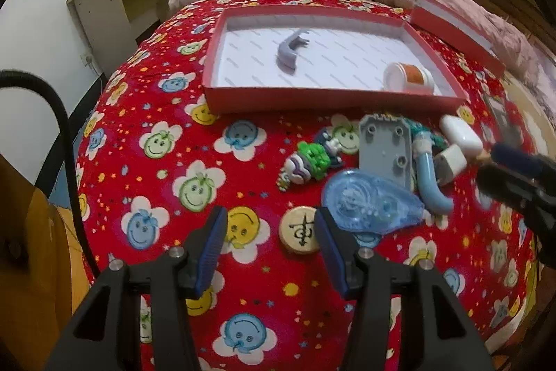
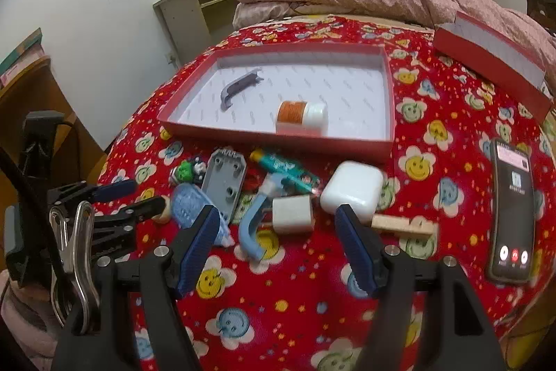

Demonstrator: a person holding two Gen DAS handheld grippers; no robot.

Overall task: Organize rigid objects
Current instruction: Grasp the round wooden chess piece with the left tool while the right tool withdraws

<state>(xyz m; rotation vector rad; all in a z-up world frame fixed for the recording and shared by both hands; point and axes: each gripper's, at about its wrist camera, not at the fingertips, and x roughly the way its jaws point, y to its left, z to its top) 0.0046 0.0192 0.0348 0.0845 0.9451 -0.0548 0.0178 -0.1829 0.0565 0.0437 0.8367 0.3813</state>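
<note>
While both grippers are standing open and empty, we are noting the round wooden inscribed disc lying just ahead of the left gripper, nearer than the right gripper.

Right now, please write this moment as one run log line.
left hand-held gripper: open, empty | right hand-held gripper: open, empty | red tray: holds grey toy, orange-label jar

Just ahead of the left gripper the red bedspread lies bare on its left; the round wooden disc sits by its right finger, touching or nearly so. Beyond, a crowded cluster blocks the way: blue tape dispenser, grey plate, green figure. The right gripper faces the white cube and white case; a phone lies off to its right. The red tray beyond is largely unfilled.
</note>
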